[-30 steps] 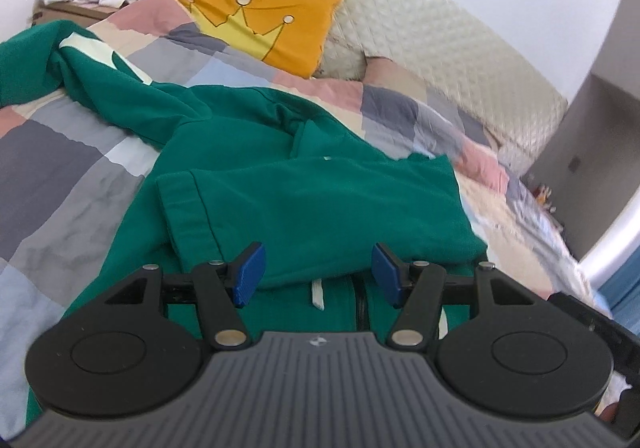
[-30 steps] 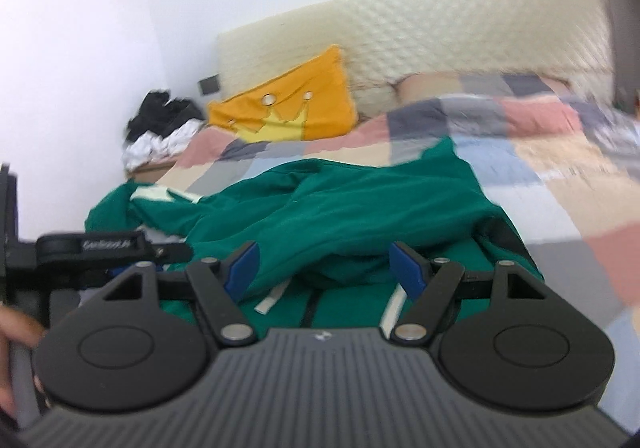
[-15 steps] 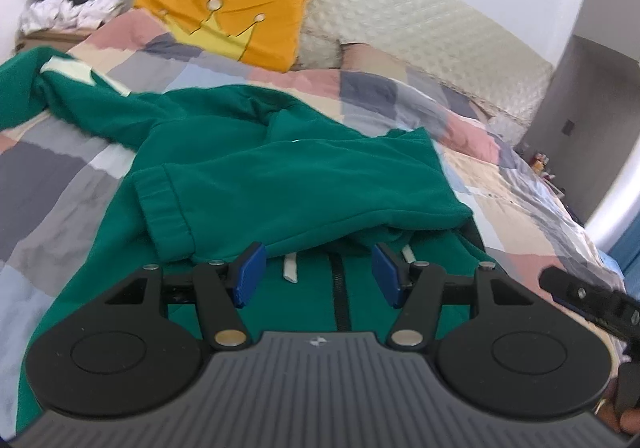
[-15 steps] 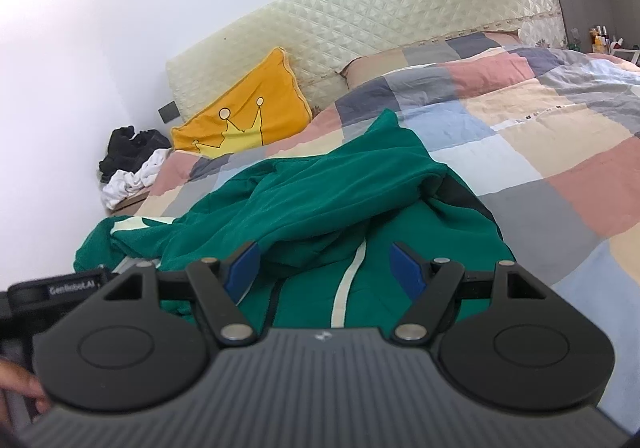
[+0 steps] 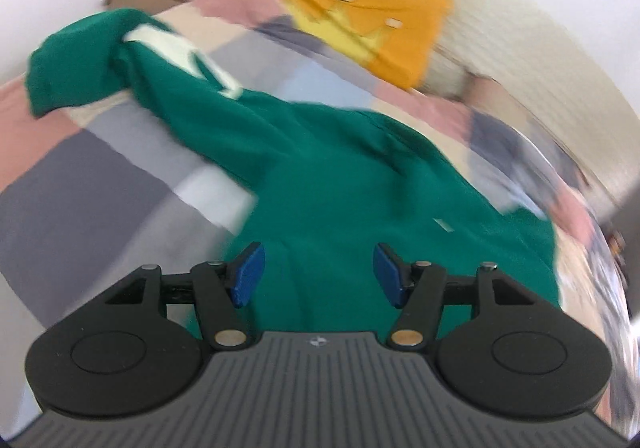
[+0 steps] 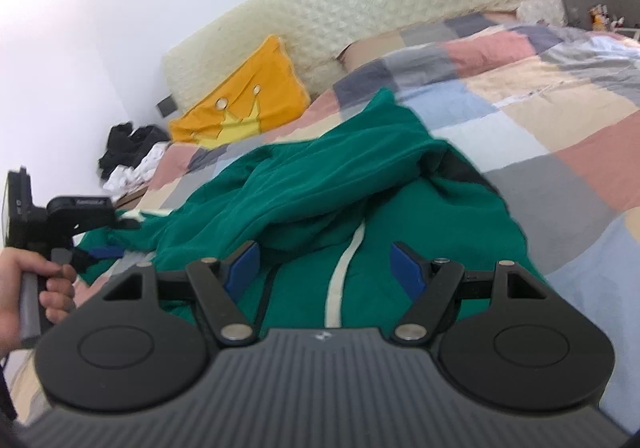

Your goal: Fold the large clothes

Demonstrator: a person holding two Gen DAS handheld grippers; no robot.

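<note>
The green jacket [image 6: 344, 204] lies rumpled across the patchwork quilt [image 6: 560, 120], one sleeve trailing far left, its cream-striped front nearest; bare quilt opens to the right. The right gripper [image 6: 325, 268] hangs over the front, jaws spread wide, holding nothing. The left gripper [image 5: 316, 274] is likewise spread and empty over the near-left cloth. A yellow crown pillow [image 6: 244, 108] leans against the quilted headboard [image 6: 360, 8] beyond.

Checkered bed [image 6: 560, 120]: crumpled green garment [image 6: 340, 184], orange crown pillow [image 6: 244, 104].
</note>
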